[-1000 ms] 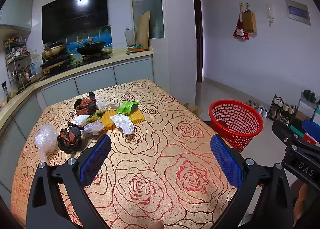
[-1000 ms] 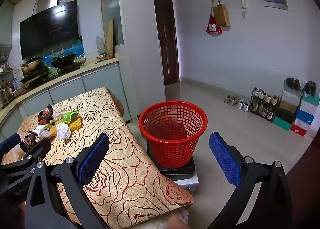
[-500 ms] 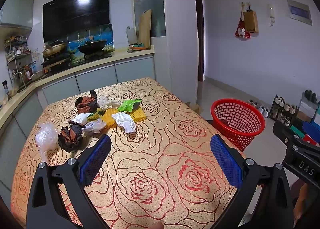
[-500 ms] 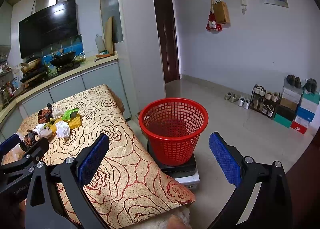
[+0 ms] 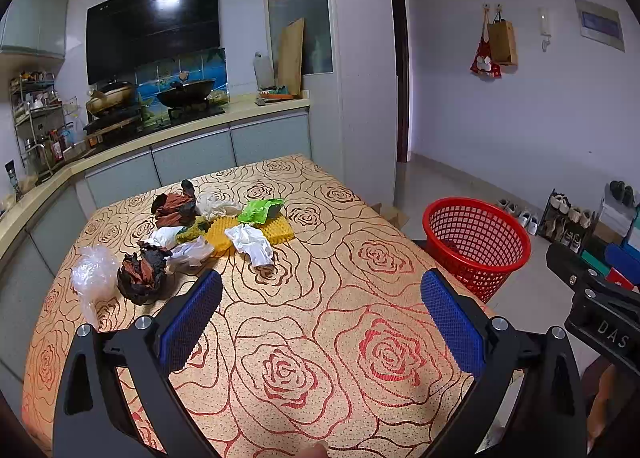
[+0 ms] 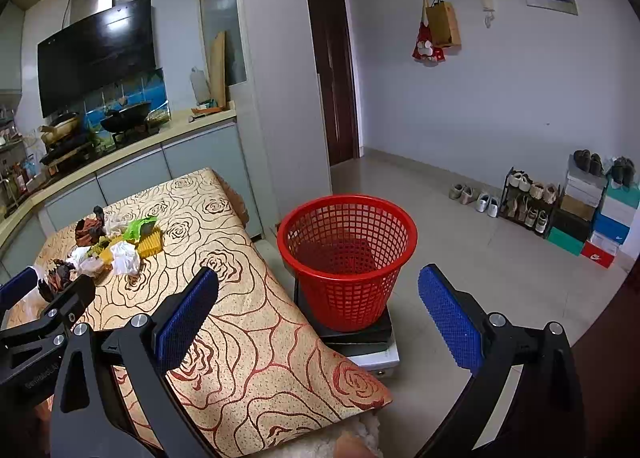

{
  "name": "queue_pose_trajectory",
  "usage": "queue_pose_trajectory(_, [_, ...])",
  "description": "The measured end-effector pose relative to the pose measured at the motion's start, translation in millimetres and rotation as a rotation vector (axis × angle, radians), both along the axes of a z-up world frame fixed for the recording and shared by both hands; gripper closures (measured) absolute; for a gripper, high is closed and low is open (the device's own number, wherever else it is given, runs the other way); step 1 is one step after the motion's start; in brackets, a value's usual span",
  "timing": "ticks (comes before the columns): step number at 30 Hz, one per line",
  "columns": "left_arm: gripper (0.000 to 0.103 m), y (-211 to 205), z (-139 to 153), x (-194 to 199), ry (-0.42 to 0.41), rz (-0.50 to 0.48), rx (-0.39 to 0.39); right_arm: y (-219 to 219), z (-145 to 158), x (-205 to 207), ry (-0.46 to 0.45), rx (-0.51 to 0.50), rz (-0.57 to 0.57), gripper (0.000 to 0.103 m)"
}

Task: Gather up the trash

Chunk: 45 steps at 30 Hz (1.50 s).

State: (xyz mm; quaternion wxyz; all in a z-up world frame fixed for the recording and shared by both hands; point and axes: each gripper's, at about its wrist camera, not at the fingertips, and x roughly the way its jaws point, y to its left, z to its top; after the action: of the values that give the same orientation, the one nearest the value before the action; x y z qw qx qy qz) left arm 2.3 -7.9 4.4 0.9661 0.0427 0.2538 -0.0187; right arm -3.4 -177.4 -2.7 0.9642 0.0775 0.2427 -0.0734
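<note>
Several pieces of trash lie in a pile on the rose-patterned table: white crumpled paper, a green wrapper, yellow foam netting, dark red-black wads, and a clear plastic bag. A red mesh basket stands on the floor off the table's right edge, also in the right wrist view. My left gripper hovers open over the table, short of the pile. My right gripper is open, empty, above the table corner facing the basket.
The basket rests on a dark box. A kitchen counter with a stove and pans runs behind the table. A shoe rack and stacked shoe boxes line the right wall. Bare tiled floor surrounds the basket.
Both views shifted only slightly; the pile and basket sit a little nearer. Both grippers stay open and empty.
</note>
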Motion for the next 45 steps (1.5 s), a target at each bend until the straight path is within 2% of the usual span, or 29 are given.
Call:
queue_pose_trajectory(38, [0.007,14.0,-2.8,-1.4,0.008,0.013,-0.018,8.1,-0.8,-0.9,0.003,-0.005,0.004,0.005])
queue_pose_trajectory(45, [0.007,26.3,-8.8,4.8,0.031,0.049,-0.027,16.1,0.4,6.1,0.003,-0.008,0.041,0.005])
